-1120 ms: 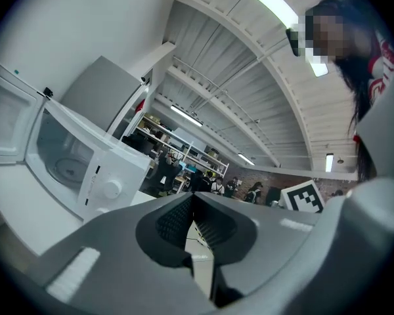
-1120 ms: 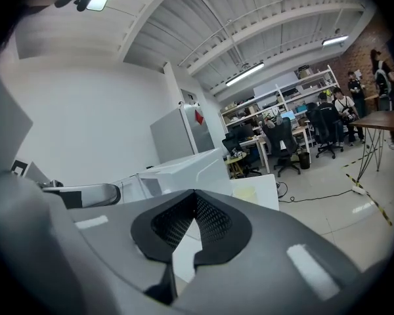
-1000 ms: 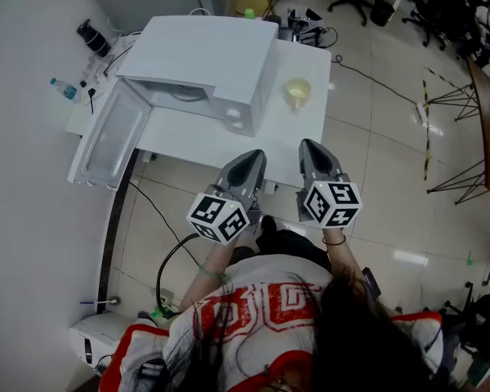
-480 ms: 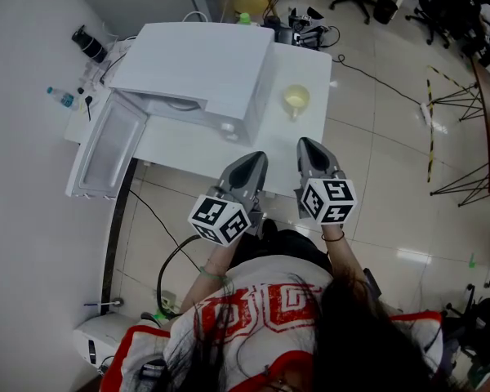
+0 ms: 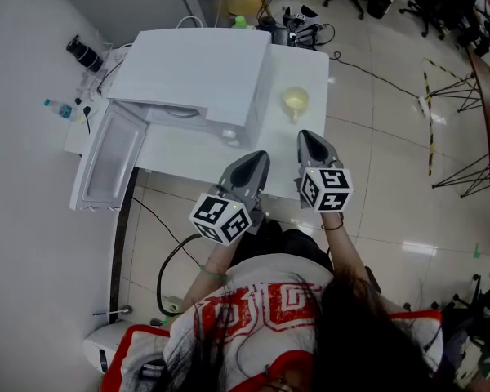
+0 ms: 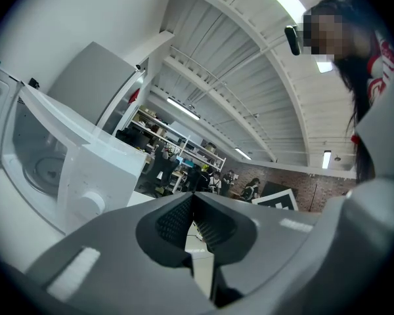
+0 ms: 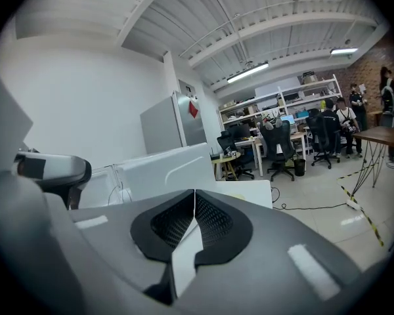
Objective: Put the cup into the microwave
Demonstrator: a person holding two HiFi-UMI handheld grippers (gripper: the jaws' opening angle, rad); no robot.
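right gripper (image 5: 308, 135) | advanced toward table (image 5: 309, 62) | now nearer cup (image 5: 294, 101)

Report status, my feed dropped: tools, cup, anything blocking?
Left tool and right tool shut, empty, by the table edge. Cup on table right of microwave, untouched. Door open, path looks clear.

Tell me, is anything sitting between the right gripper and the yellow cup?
No. In the head view, only bare white table shows between the right gripper and the yellow cup.
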